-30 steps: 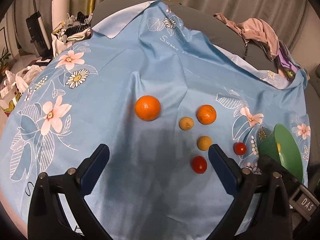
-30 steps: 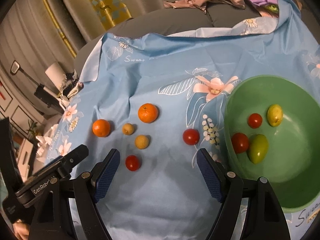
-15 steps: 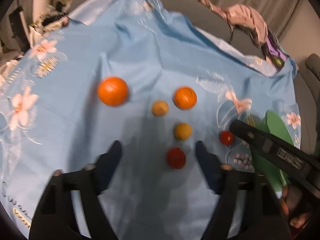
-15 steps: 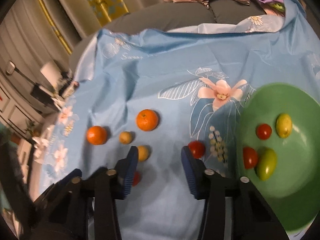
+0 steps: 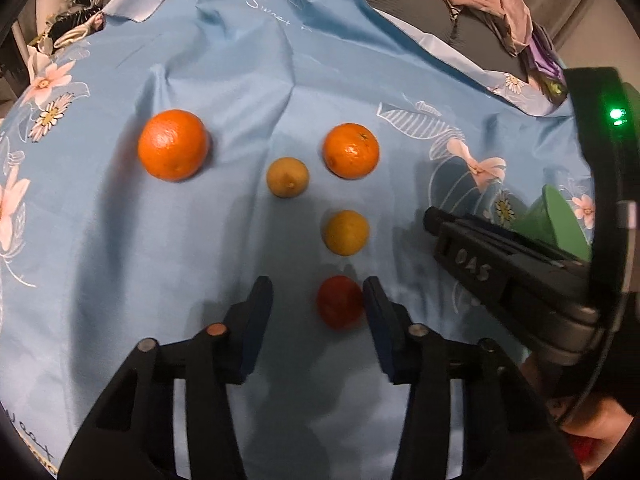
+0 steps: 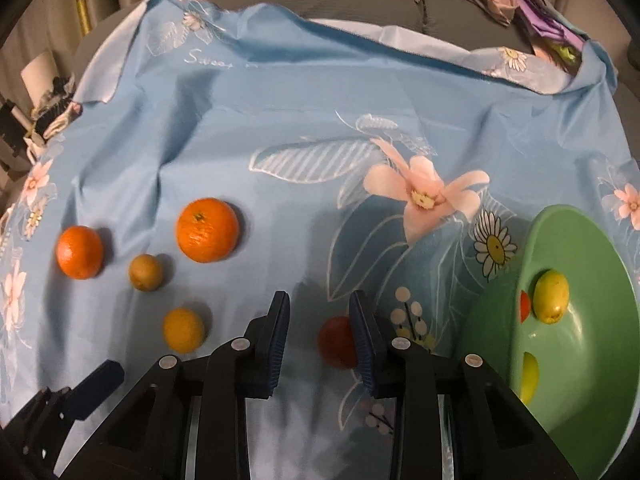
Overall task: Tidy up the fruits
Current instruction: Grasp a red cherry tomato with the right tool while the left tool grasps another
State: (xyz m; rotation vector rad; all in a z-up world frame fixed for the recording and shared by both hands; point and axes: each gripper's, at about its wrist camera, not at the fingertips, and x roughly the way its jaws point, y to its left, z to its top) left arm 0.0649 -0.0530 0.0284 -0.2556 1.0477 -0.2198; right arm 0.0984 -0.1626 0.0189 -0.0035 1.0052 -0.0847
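Observation:
My left gripper [image 5: 318, 294] is open, its fingers either side of a red tomato [image 5: 339, 307] that lies against the right finger. Beyond it lie a yellow fruit [image 5: 345, 233], a brownish fruit [image 5: 287, 177] and two oranges [image 5: 173, 145] [image 5: 351, 150]. My right gripper [image 6: 320, 310] is open around another red tomato [image 6: 338, 342], touching the right finger. The green bowl [image 6: 592, 360] at the right holds a yellow-green fruit [image 6: 551, 296], a tomato [image 6: 525, 307] and another green fruit [image 6: 528, 376].
A light blue flowered cloth [image 6: 280, 120] covers the surface. Crumpled clothes [image 5: 492, 0] lie at the far edge. The right gripper's body [image 5: 520, 272] reaches in from the right in the left wrist view, in front of the bowl [image 5: 560, 220].
Both grippers moved forward and down toward the fruits and narrowed their jaws. Each now has a red tomato between its fingers.

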